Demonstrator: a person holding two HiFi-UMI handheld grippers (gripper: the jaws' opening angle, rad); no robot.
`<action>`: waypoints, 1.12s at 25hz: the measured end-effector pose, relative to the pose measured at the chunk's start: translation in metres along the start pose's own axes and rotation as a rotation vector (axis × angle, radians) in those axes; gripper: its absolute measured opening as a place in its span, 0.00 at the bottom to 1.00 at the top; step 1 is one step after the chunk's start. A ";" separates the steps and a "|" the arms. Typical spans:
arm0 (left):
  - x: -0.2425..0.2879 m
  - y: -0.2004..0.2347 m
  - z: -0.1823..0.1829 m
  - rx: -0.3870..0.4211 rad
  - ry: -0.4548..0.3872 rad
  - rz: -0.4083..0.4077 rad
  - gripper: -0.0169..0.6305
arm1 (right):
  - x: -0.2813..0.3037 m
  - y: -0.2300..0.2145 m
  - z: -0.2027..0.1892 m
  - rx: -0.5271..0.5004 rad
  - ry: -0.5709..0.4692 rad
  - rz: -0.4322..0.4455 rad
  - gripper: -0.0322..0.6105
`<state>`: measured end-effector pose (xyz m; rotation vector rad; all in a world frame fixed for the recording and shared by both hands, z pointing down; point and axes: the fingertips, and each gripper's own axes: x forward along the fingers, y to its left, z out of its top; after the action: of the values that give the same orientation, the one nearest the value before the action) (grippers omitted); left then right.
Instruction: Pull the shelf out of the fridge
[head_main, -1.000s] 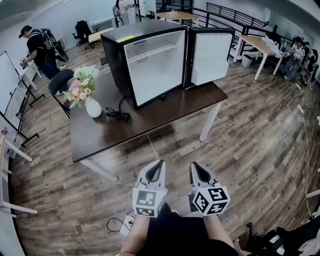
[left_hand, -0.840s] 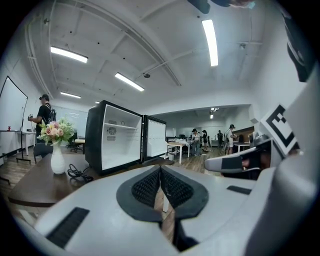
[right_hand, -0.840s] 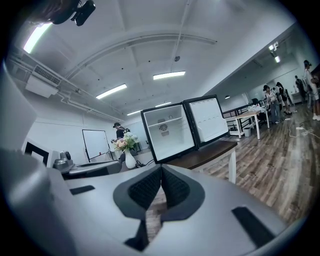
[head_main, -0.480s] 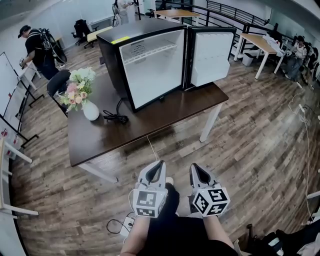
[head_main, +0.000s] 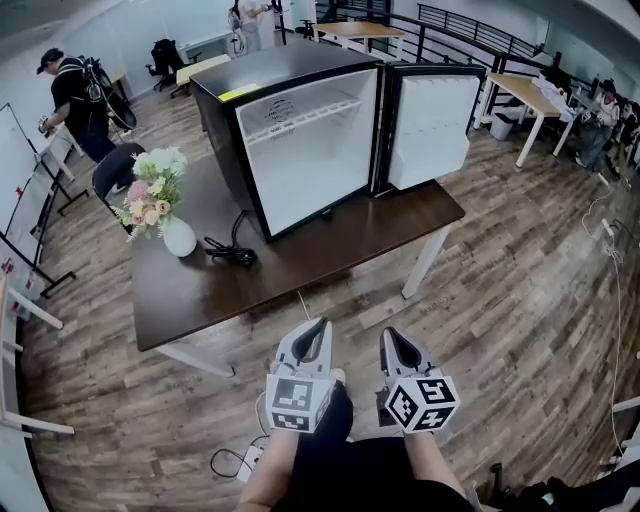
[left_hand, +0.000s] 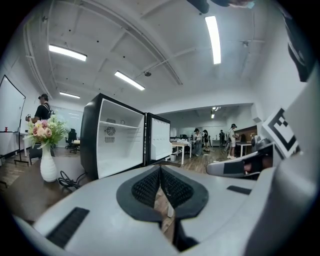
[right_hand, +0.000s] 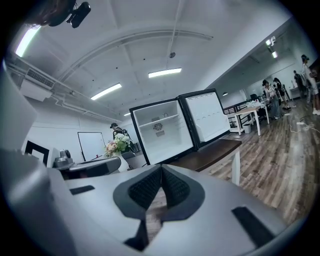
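A small black fridge (head_main: 300, 140) stands on a dark wooden table (head_main: 300, 255), its door (head_main: 430, 125) swung open to the right. A white wire shelf (head_main: 305, 108) sits high inside its white interior; the same shelf (left_hand: 117, 124) shows in the left gripper view, and the shelf (right_hand: 159, 119) in the right gripper view. My left gripper (head_main: 322, 326) and right gripper (head_main: 386, 333) hang side by side near my body, well short of the table. Both are shut with nothing between the jaws.
A white vase of flowers (head_main: 160, 200) and a coiled black cable (head_main: 228, 250) lie on the table left of the fridge. People stand at the back left (head_main: 75, 95) and far right. Other desks (head_main: 530, 95), railings and whiteboard stands ring the wooden floor.
The view has drawn a little closer to the table and fridge. The two grippers keep their place in front of me, both still shut.
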<state>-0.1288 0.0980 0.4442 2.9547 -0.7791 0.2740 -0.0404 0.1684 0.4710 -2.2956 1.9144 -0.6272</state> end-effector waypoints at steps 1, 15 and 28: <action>0.006 0.004 0.003 0.002 0.001 0.000 0.03 | 0.007 -0.001 0.003 0.002 0.001 0.003 0.04; 0.102 0.077 0.037 0.013 0.007 0.022 0.03 | 0.121 -0.018 0.054 -0.002 0.015 0.032 0.04; 0.190 0.138 0.046 0.008 0.002 0.012 0.03 | 0.221 -0.044 0.082 -0.014 0.022 0.012 0.04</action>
<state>-0.0275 -0.1193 0.4387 2.9580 -0.7977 0.2816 0.0592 -0.0493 0.4661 -2.2927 1.9473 -0.6431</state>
